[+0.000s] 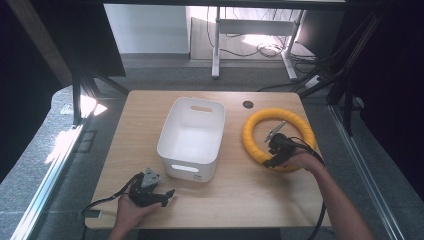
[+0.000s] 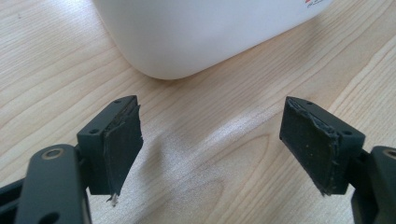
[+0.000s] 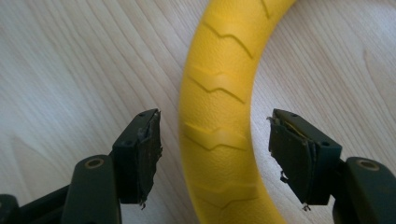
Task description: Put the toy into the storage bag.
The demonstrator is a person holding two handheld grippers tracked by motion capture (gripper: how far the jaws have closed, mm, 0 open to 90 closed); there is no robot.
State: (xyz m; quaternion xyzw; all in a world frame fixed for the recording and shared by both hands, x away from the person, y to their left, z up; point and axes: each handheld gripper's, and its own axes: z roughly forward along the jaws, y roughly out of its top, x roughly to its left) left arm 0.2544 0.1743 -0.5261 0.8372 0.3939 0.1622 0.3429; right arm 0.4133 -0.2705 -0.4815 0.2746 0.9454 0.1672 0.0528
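right hand-held gripper spread astride yellow ring, ring's far arc cut off; left hand-held gripper spread.

Both forearms were bare, no sleeves in sight; the left gripper was black, carried a grey three-cornered plate and trailed a black cable; the right gripper was black too, with frayed pads and screws.
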